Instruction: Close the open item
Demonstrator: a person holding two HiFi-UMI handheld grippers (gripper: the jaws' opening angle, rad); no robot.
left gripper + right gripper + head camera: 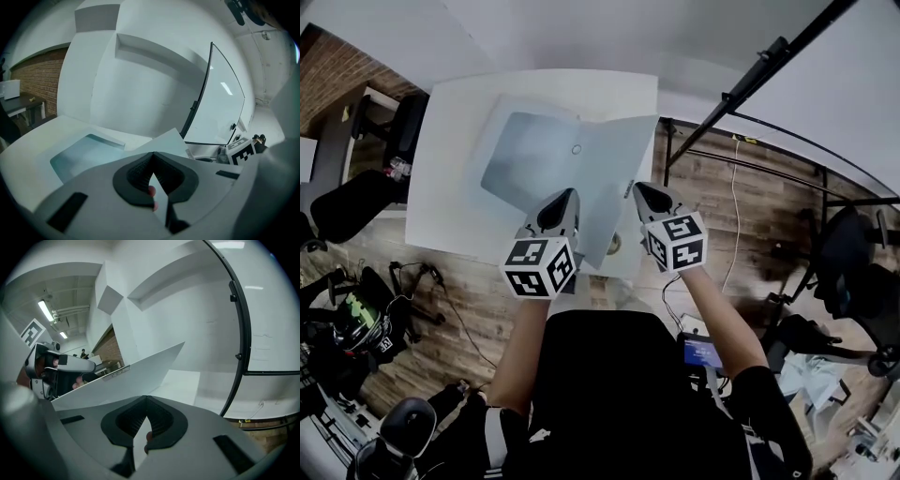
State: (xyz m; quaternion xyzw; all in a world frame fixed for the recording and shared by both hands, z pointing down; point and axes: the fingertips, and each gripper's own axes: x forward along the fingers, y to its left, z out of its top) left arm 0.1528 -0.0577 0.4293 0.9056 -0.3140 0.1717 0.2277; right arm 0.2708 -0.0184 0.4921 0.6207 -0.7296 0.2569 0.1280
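Since the head view looks steeply down, you get the folder [525, 155] lying open on the white tabletop [450, 122] ahead of both tools. Its cover [614, 178] stands up between the left hand-held gripper [567, 199] and the right hand-held gripper [645, 194]. Their bodies hide the folder's near edge, so contact is hard to judge from up there.

Left gripper view: the left hand-held gripper [151, 159] is clenched, with a pale sliver of the cover [166, 143] pinched between its pads. The bluish folder [79, 157] lies ahead to its left. A marker cube [241, 152] peeks in at the right, partly cut off.

Right gripper view: the right hand-held gripper [146, 399] is clamped on the same cover [126, 376]. The cover sweeps up ahead and to its left and blocks part of the left hand-held gripper [51, 366].
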